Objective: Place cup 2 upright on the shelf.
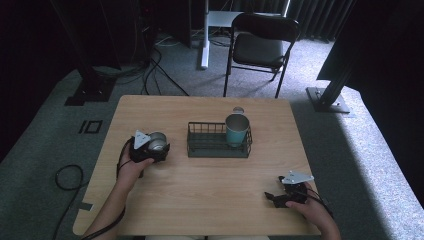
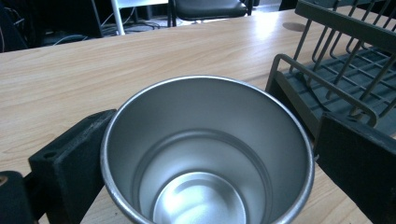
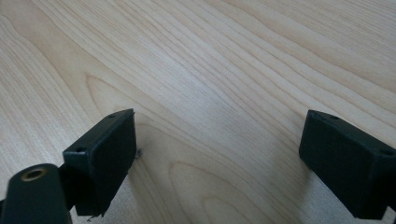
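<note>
Two cups: left gripper [image 1: 159,148] clasps a steel cup [image 1: 157,142], one blue cup [image 1: 236,129] stands in the rack [image 1: 200,149]; right gripper [image 1: 272,196] gapes empty

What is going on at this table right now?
A person works at a wooden table with a gripper in each hand. The left gripper has its jaws on either side of a steel cup, just left of a wire basket. A teal cup already stands in the basket. The right gripper rests open near the table's front edge.
</note>
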A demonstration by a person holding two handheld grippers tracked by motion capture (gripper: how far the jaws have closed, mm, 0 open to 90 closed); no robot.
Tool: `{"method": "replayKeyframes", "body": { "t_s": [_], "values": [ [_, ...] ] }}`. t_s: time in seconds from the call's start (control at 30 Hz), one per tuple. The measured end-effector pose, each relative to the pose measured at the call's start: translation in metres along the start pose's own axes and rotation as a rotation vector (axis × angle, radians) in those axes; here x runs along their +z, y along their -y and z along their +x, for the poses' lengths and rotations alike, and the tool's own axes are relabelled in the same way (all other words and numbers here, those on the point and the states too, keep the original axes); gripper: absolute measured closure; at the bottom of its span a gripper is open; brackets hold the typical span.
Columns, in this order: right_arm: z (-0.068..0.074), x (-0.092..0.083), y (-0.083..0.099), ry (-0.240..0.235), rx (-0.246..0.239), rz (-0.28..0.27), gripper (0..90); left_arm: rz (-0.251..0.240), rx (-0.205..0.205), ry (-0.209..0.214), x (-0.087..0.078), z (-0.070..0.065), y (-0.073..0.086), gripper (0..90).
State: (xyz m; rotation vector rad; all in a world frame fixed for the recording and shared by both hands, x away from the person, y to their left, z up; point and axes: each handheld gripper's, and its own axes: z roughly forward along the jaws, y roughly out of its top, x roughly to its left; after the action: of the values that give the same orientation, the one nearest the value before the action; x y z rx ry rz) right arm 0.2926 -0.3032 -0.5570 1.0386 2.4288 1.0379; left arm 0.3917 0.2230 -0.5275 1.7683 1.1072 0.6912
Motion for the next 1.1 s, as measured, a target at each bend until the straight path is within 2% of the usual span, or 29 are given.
{"method": "replayKeyframes", "body": {
  "t_s": [0.17,0.23,0.47,0.57,0.8,1.1],
  "values": [
    [0.0,0.0,0.0,0.0,0.0,0.0,10.7,-0.017,0.005,-0.006,0.001,0.0,0.0,6.7],
    [0.0,0.0,0.0,0.0,0.0,0.0,10.7,-0.021,-0.005,-0.017,0.0,0.001,0.0,13.3],
    [0.0,0.0,0.0,0.003,0.002,-0.001,10.7,-0.016,-0.026,-0.034,-0.001,0.003,-0.001,14.0],
    [0.0,0.0,0.0,0.003,0.002,-0.001,10.7,-0.025,-0.039,-0.028,-0.003,0.005,-0.004,14.0],
    [0.0,0.0,0.0,0.003,0.002,-0.001,10.7,-0.043,-0.037,-0.019,-0.012,0.004,-0.016,14.1],
    [0.0,0.0,0.0,0.004,0.002,0.0,10.7,-0.067,-0.022,0.014,-0.025,-0.002,-0.042,14.1]
  ]
}}
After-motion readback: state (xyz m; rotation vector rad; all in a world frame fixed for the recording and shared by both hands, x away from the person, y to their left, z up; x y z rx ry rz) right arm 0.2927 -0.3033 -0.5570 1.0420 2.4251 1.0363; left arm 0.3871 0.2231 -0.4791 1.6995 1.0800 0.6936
